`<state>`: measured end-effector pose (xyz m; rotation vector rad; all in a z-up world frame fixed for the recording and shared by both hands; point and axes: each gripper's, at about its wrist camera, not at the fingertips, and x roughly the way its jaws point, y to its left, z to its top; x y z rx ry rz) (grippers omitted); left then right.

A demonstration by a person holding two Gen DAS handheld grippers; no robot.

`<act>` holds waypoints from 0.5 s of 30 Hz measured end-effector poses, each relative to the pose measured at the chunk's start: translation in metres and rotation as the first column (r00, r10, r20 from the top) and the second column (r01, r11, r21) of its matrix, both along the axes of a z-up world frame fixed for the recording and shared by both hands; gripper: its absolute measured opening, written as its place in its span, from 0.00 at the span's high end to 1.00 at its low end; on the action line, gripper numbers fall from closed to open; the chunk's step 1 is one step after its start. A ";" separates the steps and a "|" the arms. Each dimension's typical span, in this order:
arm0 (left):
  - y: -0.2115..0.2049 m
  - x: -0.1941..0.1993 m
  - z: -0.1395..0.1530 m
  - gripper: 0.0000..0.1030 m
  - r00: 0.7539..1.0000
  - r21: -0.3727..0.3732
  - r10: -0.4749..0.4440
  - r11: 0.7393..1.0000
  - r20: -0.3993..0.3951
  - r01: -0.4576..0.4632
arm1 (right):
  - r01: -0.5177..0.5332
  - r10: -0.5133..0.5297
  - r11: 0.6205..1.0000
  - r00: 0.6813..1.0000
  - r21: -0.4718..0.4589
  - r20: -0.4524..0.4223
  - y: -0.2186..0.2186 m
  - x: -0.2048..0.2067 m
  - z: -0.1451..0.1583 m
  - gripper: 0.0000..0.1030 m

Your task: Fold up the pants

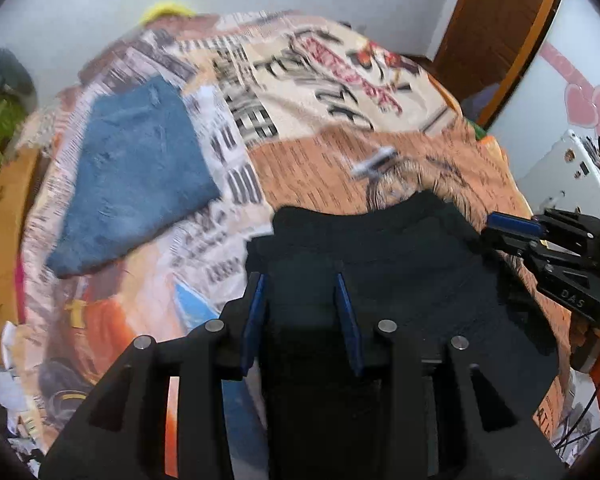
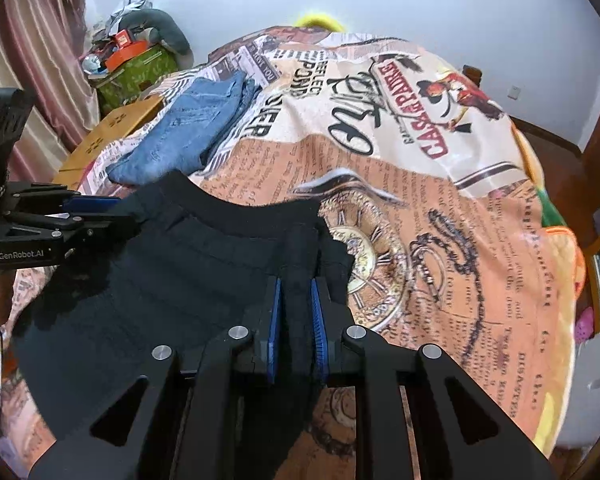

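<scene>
- Black soft fabric pants [image 2: 188, 276] hang between both tools above the newspaper-print bedspread [image 2: 440, 200], waistband running nine to three o'clock.
- Right gripper [image 2: 296, 320] pinches a bunched fold.
- Left gripper [image 1: 300, 312] seemingly clamps cloth too, though blur obscures it.
- Folded blue jeans [image 1: 136, 172] lie at ten o'clock.

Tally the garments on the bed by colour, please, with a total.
Black pants: 1
Blue jeans: 1
Total: 2
</scene>
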<state>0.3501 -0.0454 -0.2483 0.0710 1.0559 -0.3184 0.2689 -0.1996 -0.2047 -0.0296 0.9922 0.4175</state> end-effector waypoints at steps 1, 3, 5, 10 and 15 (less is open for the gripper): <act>0.002 -0.002 0.007 0.64 1.000 -0.004 0.004 1.000 0.011 -0.004 | 0.007 -0.007 1.000 1.000 0.001 0.006 -0.002 -0.002 0.005 0.75; 0.009 -0.007 0.020 0.61 0.999 -0.030 0.016 0.999 0.034 -0.015 | 0.023 -0.023 1.000 0.999 0.008 0.026 -0.004 -0.007 0.014 0.51; 0.017 -0.011 0.030 0.48 0.998 -0.052 0.038 0.998 0.052 -0.035 | 0.037 -0.039 0.999 0.997 0.028 0.067 -0.008 -0.015 0.025 0.39; 0.031 -0.024 0.036 0.29 0.996 -0.074 0.069 0.995 0.059 -0.065 | 0.043 -0.047 0.996 0.997 0.078 0.054 -0.011 -0.027 0.034 0.31; 0.037 -0.038 0.008 0.27 0.996 -0.126 0.060 0.990 -0.064 -0.068 | 0.052 -0.051 0.995 0.999 0.091 -0.013 -0.014 -0.039 0.017 0.28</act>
